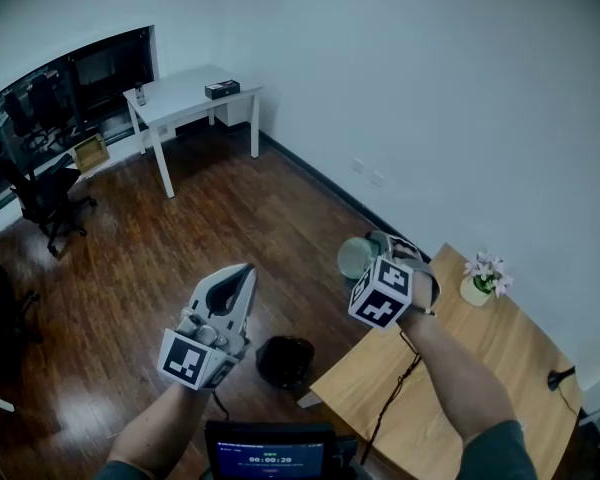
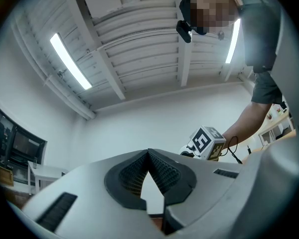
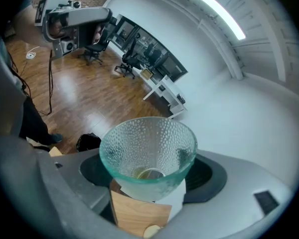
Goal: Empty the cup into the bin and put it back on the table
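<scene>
My right gripper point(image 1: 372, 251) is shut on a dimpled clear glass cup point(image 1: 355, 259), held in the air beyond the far left corner of the wooden table point(image 1: 480, 368). In the right gripper view the cup point(image 3: 148, 148) sits between the dark pads point(image 3: 92, 171), tilted with its mouth towards the camera. Whether anything is inside I cannot tell. The black bin point(image 1: 285, 360) stands on the floor by the table, below and left of the cup, and shows as bin point(image 3: 88, 142) too. My left gripper point(image 1: 245, 271) is raised left of the bin, left gripper point(image 2: 148, 153) shut and empty.
A pot of pink flowers point(image 1: 483, 278) stands at the table's far edge and a small black object point(image 1: 560, 376) at its right. A cable point(image 1: 395, 393) runs over the table. A white desk point(image 1: 185, 96) and office chairs point(image 1: 45, 198) are far off on the wood floor.
</scene>
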A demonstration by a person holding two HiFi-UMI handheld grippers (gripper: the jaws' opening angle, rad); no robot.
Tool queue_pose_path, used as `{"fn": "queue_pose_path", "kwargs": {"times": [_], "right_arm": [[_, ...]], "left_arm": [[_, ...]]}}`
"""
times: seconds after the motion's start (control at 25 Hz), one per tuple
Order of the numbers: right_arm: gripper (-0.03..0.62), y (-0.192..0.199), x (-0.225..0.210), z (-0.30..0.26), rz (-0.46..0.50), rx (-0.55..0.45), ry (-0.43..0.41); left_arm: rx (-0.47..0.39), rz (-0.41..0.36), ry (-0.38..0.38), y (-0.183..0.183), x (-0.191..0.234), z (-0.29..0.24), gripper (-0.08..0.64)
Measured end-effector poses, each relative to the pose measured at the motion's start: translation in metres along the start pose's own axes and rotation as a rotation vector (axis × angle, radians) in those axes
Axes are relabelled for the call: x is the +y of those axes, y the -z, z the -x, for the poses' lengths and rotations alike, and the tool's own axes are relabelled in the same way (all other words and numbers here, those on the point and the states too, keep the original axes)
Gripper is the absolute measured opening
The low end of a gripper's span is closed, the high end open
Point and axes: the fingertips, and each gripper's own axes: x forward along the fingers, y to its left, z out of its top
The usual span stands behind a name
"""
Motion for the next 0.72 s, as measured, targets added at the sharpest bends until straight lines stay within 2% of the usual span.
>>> {"fn": "queue_pose_path", "kwargs": {"times": [0.24,0.72], "right_arm": [[0.391,-0.013,0.001,0.006,0.110,0.015,0.039],[0.391,-0.022,0.004,0.004,0.190,0.044,0.063]], "left_arm": [[0.008,0.007,-0.004,0.006,0.007,0.003,-0.009],[0.042,0.015,-0.011,0.013,0.015,0.016,-0.009]]}}
